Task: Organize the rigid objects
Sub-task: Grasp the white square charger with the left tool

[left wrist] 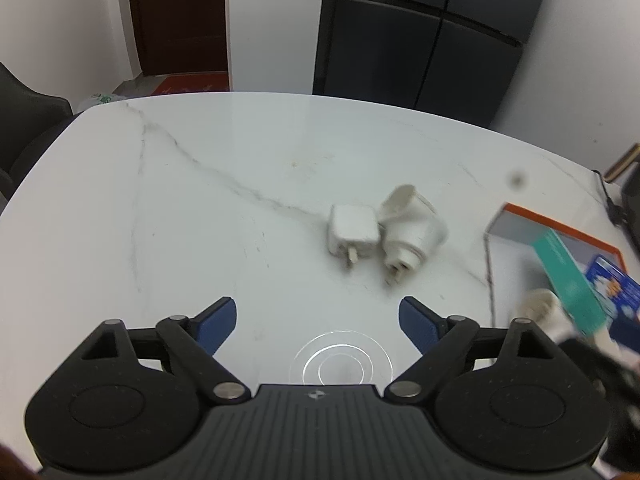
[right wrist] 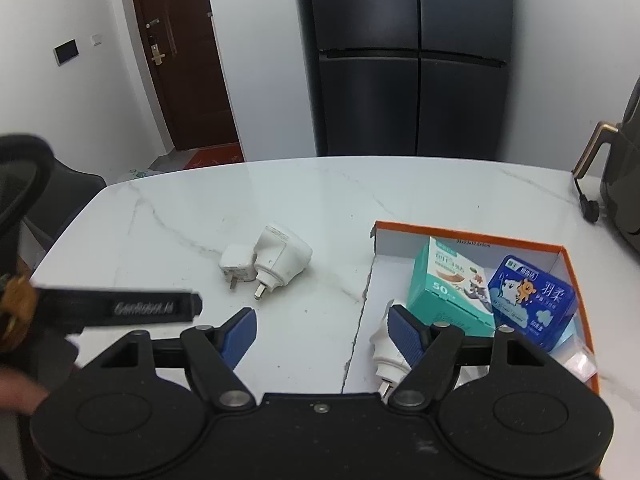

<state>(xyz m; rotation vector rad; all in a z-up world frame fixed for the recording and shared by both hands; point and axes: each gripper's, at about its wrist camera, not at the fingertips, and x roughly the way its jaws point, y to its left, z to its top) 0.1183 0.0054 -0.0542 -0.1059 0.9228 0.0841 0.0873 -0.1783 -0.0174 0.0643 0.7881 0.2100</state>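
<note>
Two white plugs lie side by side mid-table: a small square charger (left wrist: 352, 232) (right wrist: 238, 266) and a larger round adapter (left wrist: 412, 236) (right wrist: 280, 258), pins toward me. My left gripper (left wrist: 318, 316) hovers just short of them, open, nothing between its blue pads. My right gripper (right wrist: 324, 324) is open too, over the left edge of an orange-rimmed box (right wrist: 460, 232) (left wrist: 520, 216). Inside the box are a teal carton (right wrist: 448, 284), a blue tissue pack (right wrist: 532, 300) and a third white plug (right wrist: 386, 344), partly hidden behind my right finger.
The white marble table (left wrist: 180, 200) ends in a curved far edge. A dark fridge (right wrist: 412, 60) and a brown door stand behind it. A dark chair (left wrist: 24, 120) is at the left, and a dark appliance with a cord (right wrist: 616, 184) at the far right.
</note>
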